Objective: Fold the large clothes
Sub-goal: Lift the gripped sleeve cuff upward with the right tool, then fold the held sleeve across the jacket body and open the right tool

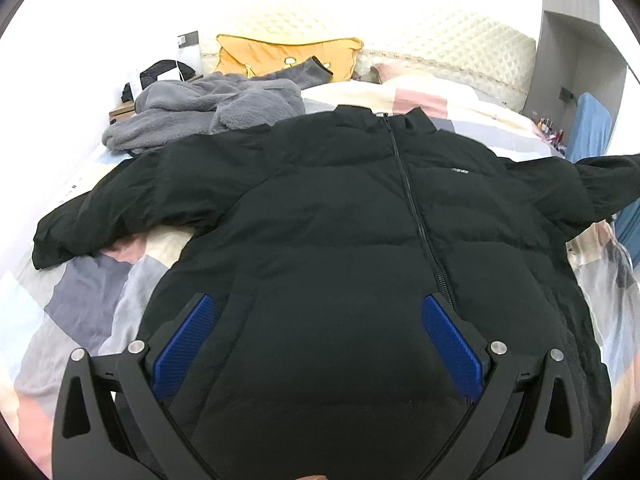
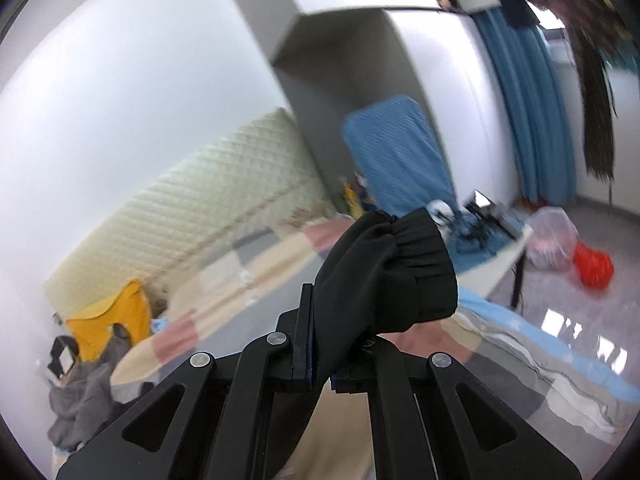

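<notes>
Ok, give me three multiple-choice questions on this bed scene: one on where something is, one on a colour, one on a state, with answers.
1. Where does the grey fleece lie?
A. beyond the black jacket's shoulder, near the headboard
B. on the floor
C. over the jacket's zip

2. What colour is the cushion by the headboard?
A. green
B. yellow
C. white

3. What is the right gripper doing?
A. open over the quilt
B. shut on nothing
C. shut on the sleeve cuff

Answers:
1 A, the fleece sits on the bed past the jacket, toward the headboard.
2 B, the cushion is plainly yellow.
3 C, the cuff sticks out from between the closed fingers; the left gripper is open above the jacket.
</notes>
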A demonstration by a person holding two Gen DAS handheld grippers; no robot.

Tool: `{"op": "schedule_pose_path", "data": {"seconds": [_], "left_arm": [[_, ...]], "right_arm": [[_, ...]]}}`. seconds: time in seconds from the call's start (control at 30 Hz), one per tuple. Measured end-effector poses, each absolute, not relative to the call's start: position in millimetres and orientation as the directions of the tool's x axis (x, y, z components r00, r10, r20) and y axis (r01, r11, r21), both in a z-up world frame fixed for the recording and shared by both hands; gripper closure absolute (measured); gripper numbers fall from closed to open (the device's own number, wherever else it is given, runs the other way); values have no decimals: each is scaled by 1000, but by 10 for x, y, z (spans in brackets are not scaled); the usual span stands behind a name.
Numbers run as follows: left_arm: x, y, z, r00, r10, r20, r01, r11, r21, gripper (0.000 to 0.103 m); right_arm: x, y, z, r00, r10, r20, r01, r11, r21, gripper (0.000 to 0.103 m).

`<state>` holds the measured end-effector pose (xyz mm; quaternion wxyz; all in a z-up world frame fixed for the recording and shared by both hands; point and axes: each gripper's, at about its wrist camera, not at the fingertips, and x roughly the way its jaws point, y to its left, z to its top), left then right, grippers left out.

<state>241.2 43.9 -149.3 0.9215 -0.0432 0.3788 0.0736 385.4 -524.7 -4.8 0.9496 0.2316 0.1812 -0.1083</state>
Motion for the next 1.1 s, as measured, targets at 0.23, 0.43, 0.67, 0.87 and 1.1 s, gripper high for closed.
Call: {"op": "schedule_pose_path", "data": {"seconds": [0.23, 0.43, 0.67, 0.87, 1.1], "left_arm": [[2231, 494, -1404, 732, 86, -676, -151, 988, -39, 0], [2114, 520, -1354, 742, 66, -668, -118, 992, -33, 0], [2009, 631, -1341, 745, 46, -665, -110, 992, -54, 0], [1999, 735, -1424, 731, -1, -682, -97, 990, -106, 0], [1978, 995, -1355, 746, -14, -666, -120, 981, -155, 0]], "right_arm": [[3761, -4308, 654, 948, -29, -316, 136, 937, 323, 100], [3746, -3562, 928, 961, 83, -264, -3, 958, 287, 100], [3886, -2622, 811, 937, 212, -279, -141, 957, 252, 100], [4021, -1861, 720, 898, 321, -302, -261, 940, 222, 100], [4069, -803, 338, 828, 411, -382, -392, 911, 131, 99]]}}
